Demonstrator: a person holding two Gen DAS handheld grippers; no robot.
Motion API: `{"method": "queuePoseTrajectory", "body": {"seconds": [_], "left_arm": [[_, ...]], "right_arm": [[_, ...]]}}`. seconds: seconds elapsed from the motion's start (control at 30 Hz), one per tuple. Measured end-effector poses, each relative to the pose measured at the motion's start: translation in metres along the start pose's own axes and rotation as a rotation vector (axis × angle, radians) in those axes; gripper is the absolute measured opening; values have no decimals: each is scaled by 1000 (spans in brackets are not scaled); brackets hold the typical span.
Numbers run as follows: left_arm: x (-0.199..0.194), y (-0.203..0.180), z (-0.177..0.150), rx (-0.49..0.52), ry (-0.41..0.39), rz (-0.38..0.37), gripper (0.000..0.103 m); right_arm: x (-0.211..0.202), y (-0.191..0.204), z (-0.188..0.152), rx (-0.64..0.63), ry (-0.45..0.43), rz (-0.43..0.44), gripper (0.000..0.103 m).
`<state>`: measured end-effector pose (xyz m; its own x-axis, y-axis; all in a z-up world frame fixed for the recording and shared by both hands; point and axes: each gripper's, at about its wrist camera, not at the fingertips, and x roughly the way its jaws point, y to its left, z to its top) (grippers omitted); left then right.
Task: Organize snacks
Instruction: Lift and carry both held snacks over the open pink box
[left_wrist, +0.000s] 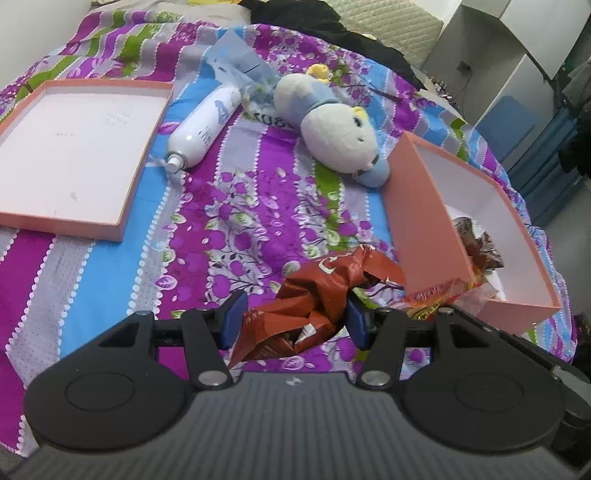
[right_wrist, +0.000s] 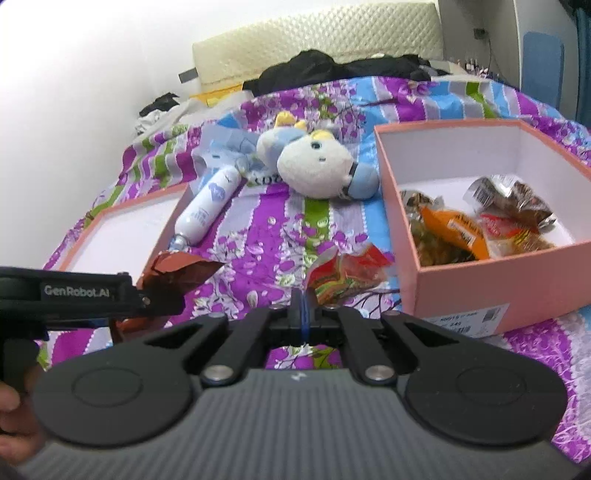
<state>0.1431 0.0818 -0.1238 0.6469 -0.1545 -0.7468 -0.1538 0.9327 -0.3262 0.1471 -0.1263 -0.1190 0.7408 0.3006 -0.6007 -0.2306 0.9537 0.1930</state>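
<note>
My left gripper is shut on a crumpled red-brown snack packet, held above the bedspread left of the pink box. In the right wrist view the left gripper comes in from the left with that packet. My right gripper is shut on the edge of a red and yellow snack packet, just left of the pink box. The box holds several snack packets.
A shallow pink box lid lies open at the left. A white spray bottle, a clear plastic bag and a white and blue plush toy lie mid-bed. Dark clothes lie by the headboard.
</note>
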Motion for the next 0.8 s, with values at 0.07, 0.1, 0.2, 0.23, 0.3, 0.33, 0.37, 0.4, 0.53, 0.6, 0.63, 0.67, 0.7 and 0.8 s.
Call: {"method": "queuePoseTrajectory", "body": {"seconds": [0.07, 0.1, 0.2, 0.23, 0.3, 0.33, 0.37, 0.4, 0.53, 0.6, 0.63, 0.67, 0.7, 0.8], "left_arm": [[-7, -6, 2, 2, -5, -3, 61], [-11, -9, 3, 3, -5, -7, 61], [-21, -18, 6, 6, -14, -16, 61], [-25, -21, 7, 10, -20, -19, 61], [-32, -29, 10, 16, -27, -28, 61], [-36, -32, 11, 20, -32, -32, 61], [-40, -36, 13, 27, -38, -35, 61], [-44, -40, 14, 34, -43, -38, 61], [-56, -55, 20, 56, -58, -70, 61], [-61, -64, 23, 71, -72, -81, 61], [-63, -68, 26, 77, -77, -89, 61], [-64, -72, 29, 81, -81, -99, 61], [-65, -76, 31, 84, -84, -110, 61], [-63, -93, 41, 118, -73, -158, 61]], "right_arm": [[-8, 2, 4, -3, -10, 1, 3], [-12, 2, 7, -4, -16, 2, 3], [-25, 4, 13, -9, -34, 4, 3], [-29, 5, 14, -11, -40, 4, 3], [-36, 5, 19, -11, -51, 3, 3], [-40, 5, 21, -11, -58, 2, 3], [-44, 4, 23, -10, -65, 2, 3], [-48, 4, 26, -8, -74, 0, 3], [-63, 2, 37, -20, -96, -21, 3], [-72, -1, 43, -38, -115, -39, 3], [-75, -2, 46, -41, -122, -46, 3], [-78, -4, 49, -44, -132, -55, 3], [-82, -7, 51, -48, -141, -65, 3], [-90, -19, 57, -44, -158, -91, 3]]}}
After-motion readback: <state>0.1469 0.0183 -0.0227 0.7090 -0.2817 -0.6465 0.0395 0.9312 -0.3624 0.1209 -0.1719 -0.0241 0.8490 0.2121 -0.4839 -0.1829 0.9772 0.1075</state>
